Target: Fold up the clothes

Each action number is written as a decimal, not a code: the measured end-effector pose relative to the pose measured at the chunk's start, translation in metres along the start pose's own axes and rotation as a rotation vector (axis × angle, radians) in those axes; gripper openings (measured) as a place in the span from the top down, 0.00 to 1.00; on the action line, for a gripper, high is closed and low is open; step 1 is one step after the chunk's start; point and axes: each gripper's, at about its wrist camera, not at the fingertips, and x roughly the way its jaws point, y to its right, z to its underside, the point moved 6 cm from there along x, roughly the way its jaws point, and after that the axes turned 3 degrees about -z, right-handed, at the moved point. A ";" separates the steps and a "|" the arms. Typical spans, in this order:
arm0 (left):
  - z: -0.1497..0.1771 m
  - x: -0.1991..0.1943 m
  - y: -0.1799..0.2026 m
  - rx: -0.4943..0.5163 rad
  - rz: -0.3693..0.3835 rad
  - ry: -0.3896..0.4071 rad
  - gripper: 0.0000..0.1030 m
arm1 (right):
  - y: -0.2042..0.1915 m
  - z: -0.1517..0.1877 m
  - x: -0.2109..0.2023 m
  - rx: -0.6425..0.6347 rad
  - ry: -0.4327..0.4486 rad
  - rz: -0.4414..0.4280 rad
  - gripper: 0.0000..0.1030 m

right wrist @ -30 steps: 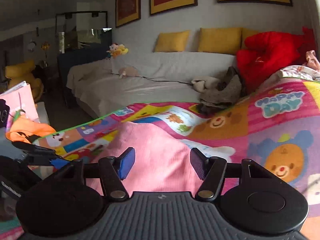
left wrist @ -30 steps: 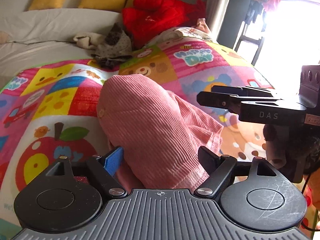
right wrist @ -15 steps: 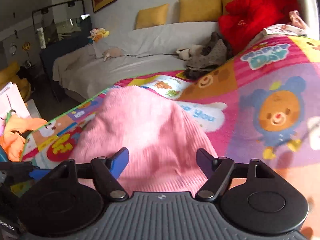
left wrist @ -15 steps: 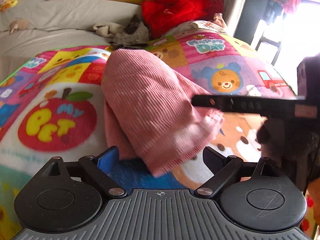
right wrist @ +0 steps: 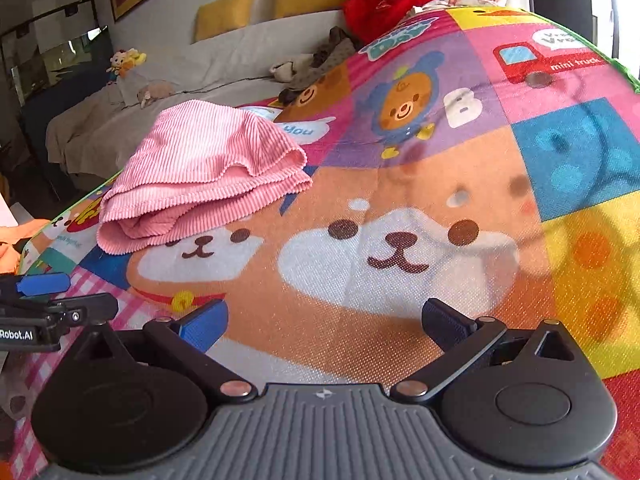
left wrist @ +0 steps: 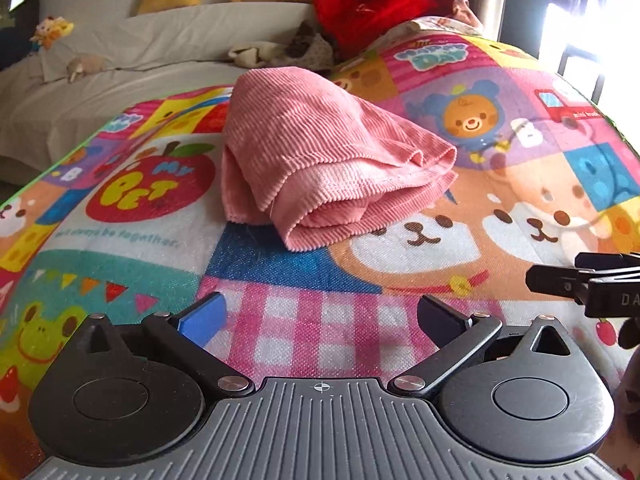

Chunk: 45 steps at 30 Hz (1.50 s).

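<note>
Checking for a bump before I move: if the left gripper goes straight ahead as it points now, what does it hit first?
Probably the folded pink corduroy garment. The left gripper is open with only the cartoon play mat between; depth is uncertain.

Underside and inner layers of folded pink garment hidden by its own top fold. Right gripper cut off by right edge in left wrist view; finger spacing unreadable there. Left gripper cut off by left edge in right wrist view. Small toys on far bedding too small to identify. Window area overexposed, detail lost.
</note>
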 end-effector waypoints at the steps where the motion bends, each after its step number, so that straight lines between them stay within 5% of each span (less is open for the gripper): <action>1: 0.000 0.000 0.001 0.008 -0.005 -0.001 0.00 | -0.003 0.000 0.002 -0.020 -0.010 0.017 0.00; 5: 0.000 0.002 0.004 0.035 -0.026 -0.007 0.00 | -0.015 0.001 0.008 -0.106 -0.034 0.082 0.00; 45: -0.001 0.003 0.001 0.004 -0.008 0.002 0.00 | -0.011 0.001 0.008 -0.076 -0.029 0.056 0.00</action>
